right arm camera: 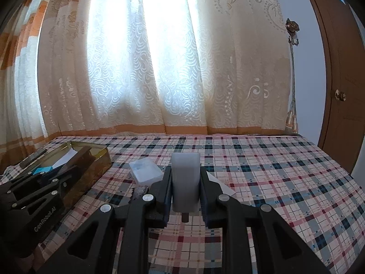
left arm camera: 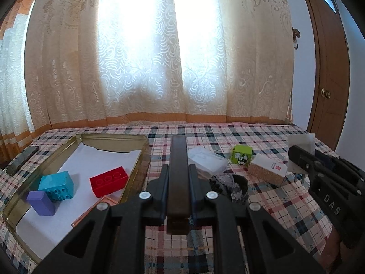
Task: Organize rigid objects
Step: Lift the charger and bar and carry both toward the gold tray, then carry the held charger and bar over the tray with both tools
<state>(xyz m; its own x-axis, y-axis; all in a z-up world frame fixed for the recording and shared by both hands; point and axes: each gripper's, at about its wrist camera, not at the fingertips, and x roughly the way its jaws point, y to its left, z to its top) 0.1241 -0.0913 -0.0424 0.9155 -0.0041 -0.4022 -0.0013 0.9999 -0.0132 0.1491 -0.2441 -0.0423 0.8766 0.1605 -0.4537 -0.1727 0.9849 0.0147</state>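
Left claw (left arm camera: 178, 178) clamps dark flat bar (left arm camera: 178, 159); gold tray (left arm camera: 136, 159) (left) holds red (left arm camera: 109, 181), teal blocks (left arm camera: 57, 185).

1. The left gripper (left arm camera: 179, 178) points forward and slightly downward over the table, its two black fingers (left arm camera: 163, 182) parallel and closed on a dark brown bar (left arm camera: 178, 173) that stands out ahead of the fingertips.
2. The right gripper (right arm camera: 186, 182) points the same way, tilted slightly down, its jaws clamped on a pale grey block (right arm camera: 185, 180) held upright between the pads.
3. Each gripper shows in the other's view: the right one at the right edge, the left one at the left edge, side by side and apart.
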